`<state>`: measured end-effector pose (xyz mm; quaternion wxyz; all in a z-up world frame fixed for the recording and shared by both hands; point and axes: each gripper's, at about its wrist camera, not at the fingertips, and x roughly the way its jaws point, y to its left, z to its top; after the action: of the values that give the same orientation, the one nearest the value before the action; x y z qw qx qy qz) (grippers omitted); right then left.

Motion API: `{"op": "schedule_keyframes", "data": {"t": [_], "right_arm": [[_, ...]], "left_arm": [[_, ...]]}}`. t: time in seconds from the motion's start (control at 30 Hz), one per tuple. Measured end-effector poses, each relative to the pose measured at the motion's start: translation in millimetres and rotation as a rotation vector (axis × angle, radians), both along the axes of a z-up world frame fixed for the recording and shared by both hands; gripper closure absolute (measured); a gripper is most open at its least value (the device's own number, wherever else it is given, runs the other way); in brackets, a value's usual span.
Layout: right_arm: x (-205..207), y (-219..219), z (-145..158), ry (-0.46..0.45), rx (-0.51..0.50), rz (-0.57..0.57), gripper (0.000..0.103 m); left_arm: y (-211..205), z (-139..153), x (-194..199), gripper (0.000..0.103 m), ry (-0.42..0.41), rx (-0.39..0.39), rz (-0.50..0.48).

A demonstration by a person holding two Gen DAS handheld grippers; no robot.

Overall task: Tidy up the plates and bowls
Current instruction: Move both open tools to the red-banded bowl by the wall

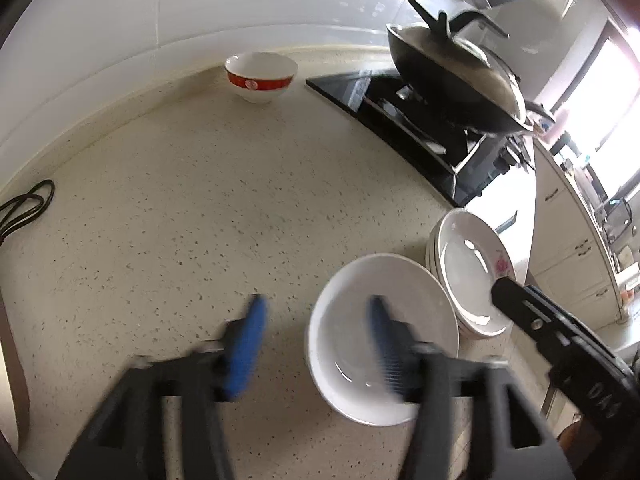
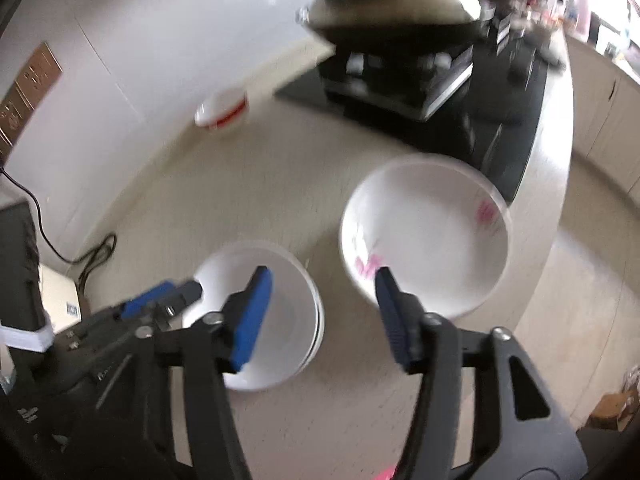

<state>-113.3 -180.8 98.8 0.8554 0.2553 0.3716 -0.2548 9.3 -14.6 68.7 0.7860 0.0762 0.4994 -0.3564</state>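
Note:
A plain white plate [image 1: 360, 300] lies on the speckled counter, and it also shows in the right wrist view [image 2: 288, 304]. My left gripper [image 1: 316, 344] is open over its left rim, one blue pad outside and one above the plate. A stack of white plates with pink flowers [image 1: 468, 264] sits to its right near the counter edge; it also shows in the right wrist view [image 2: 424, 232]. My right gripper [image 2: 322, 312] is open and empty, hovering between the two. A white bowl with a red band [image 1: 261, 76] stands by the back wall, blurred in the right wrist view [image 2: 222, 112].
A black stove [image 1: 404, 120] with a lidded wok [image 1: 456, 68] stands at the back right. A black cable [image 1: 24, 204] lies at the left. A black box and a white block [image 2: 24, 300] sit at the left. The counter edge [image 2: 556, 208] curves close to the flowered plates.

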Motion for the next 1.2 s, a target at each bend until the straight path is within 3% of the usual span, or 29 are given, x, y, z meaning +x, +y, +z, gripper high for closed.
{"op": "schedule_keyframes", "data": {"t": [0.37,0.77,1.2], "right_arm": [[17,-2,-14,0.003,0.052,0.021,0.038],[52,-12,-26,0.027,0.147,0.060,0.034],[102,-25,-42,0.069,0.236,0.094,0.032]], "left_arm": [[3,1,16,0.035,-0.042,0.015,0.046],[14,-21,54,0.034,0.037,0.025,0.119],[24,-38,105,0.034,0.060,0.056,0.194]]}}
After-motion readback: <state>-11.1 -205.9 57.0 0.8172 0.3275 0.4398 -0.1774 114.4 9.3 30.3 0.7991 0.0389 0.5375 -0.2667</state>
